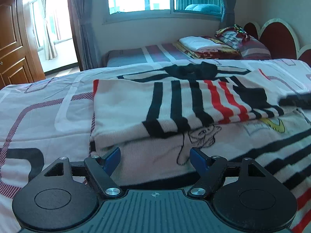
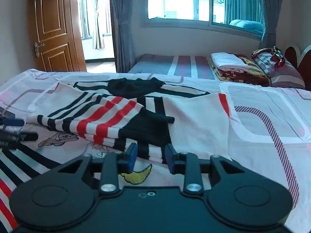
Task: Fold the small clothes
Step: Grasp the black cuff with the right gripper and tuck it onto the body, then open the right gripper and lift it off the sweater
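hovering low over the bed with the pink patterned sheet: left tool has jaws spread wide, gripping nothing. right tool has jaws parted too, empty. white knit sweater with black and red stripes and a cartoon print lies partly folded on the sheet, at 12 o'clock of both tools, its sleeve laid across the body.
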Demonstrator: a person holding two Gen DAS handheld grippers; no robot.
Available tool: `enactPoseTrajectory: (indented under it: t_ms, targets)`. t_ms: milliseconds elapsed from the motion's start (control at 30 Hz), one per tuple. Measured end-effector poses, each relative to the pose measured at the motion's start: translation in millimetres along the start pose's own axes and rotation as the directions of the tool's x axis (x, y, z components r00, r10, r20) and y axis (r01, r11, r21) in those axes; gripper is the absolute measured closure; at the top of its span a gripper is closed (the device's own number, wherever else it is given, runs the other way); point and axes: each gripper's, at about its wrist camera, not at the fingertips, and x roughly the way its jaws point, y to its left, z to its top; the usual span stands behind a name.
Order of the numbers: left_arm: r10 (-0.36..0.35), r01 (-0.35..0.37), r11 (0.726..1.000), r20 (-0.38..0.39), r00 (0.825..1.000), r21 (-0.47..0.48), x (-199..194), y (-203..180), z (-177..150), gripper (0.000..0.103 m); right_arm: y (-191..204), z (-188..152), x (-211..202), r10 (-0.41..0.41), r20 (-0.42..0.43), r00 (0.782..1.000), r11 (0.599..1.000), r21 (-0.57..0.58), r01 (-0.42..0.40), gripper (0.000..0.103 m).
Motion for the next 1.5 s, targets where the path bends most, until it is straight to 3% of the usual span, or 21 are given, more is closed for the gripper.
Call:
enactPoseTrajectory:
  t_ms: [67,100,200,267,333,400,567,767,867,1000,1033,1100,1133,1200,1267,1400,1500]
  targets:
    - [0.011,-0.011,1.000,-0.008,1.000,0.002,-1.3,0.4,-1.7,0.025,-14.4,6.4,16.5,-0.003,0.013,1.000,0.997,0.077,0.002,0.039]
    - [0.014,-0.014,1.000,-0.010,1.000,-0.001,-2.3,1.7,-2.7,0.025,-22.7,10.4,29.5,0.011,-0.004,1.000,0.992,0.124,-0.010,0.042]
    - [0.025,-0.025,1.000,-0.024,0.999,-0.012,-2.2,7.7,-6.0,0.025,-36.5,15.1,62.7,0.092,-0.030,0.995,0.971,0.224,-0.083,0.059]
    - [0.032,-0.032,0.999,-0.026,0.999,-0.015,-1.5,12.3,-7.5,0.025,-32.2,12.6,73.3,0.081,-0.031,0.996,0.977,0.200,-0.073,0.061]
    - [0.039,-0.040,0.999,-0.028,0.999,-0.028,0.9,18.0,-7.9,0.025,-27.9,11.3,74.9,0.102,-0.025,0.994,0.975,0.199,-0.095,0.070]
    - [0.040,-0.042,0.998,-0.037,0.999,-0.053,4.5,23.2,-9.1,0.025,-24.2,10.7,73.3,0.114,-0.025,0.993,0.974,0.199,-0.107,0.095]
    - [0.043,-0.045,0.997,-0.027,0.999,-0.063,9.6,23.9,-8.8,0.025,-19.9,13.1,54.6,0.118,-0.013,0.993,0.977,0.183,-0.113,0.096]
    - [0.055,-0.042,0.992,0.108,0.993,-0.123,0.3,30.8,5.3,0.025,-19.5,13.2,45.4,0.127,-0.014,0.992,0.978,0.170,-0.123,0.096]
    - [0.047,-0.028,0.993,0.163,0.985,-0.116,0.8,29.7,17.3,0.025,-27.0,11.3,44.6,0.137,-0.018,0.990,0.967,0.220,-0.130,0.096]
    - [0.016,-0.009,0.998,0.122,0.992,-0.054,22.7,22.9,29.1,0.025,-31.4,17.4,32.9,0.167,0.017,0.986,0.949,0.268,-0.165,0.096]
    - [0.010,-0.007,0.999,0.080,0.997,-0.040,32.6,20.4,30.7,0.025,-32.8,18.5,35.8,0.173,0.002,0.985,0.944,0.285,-0.167,0.096]
    - [0.009,-0.009,1.000,-0.010,1.000,-0.003,52.8,16.2,29.6,0.025,-32.1,14.9,52.4,0.110,-0.090,0.990,0.963,0.256,-0.084,0.095]
    - [0.012,-0.012,1.000,0.009,1.000,0.021,52.8,14.3,29.6,0.025,-31.4,10.6,62.6,0.087,-0.133,0.987,0.971,0.233,-0.054,0.095]
    - [0.007,-0.008,0.999,0.040,0.999,0.033,49.1,17.1,35.1,0.025,-29.7,10.6,59.4,0.082,-0.105,0.991,0.977,0.205,-0.059,0.095]
    - [-0.004,0.003,1.000,0.078,0.997,0.018,49.8,27.6,47.0,0.025,-28.2,12.7,45.2,0.044,-0.023,0.999,0.985,0.170,-0.040,0.083]
    - [-0.003,0.001,1.000,0.098,0.995,0.017,70.0,47.4,80.5,0.025,-39.0,16.0,35.0,-0.013,0.088,0.996,0.986,0.169,-0.002,0.083]
    - [-0.029,0.029,1.000,0.098,0.995,-0.002,93.6,61.0,102.2,0.025,-57.7,17.2,36.7,-0.078,0.125,0.989,0.979,0.195,0.052,0.082]
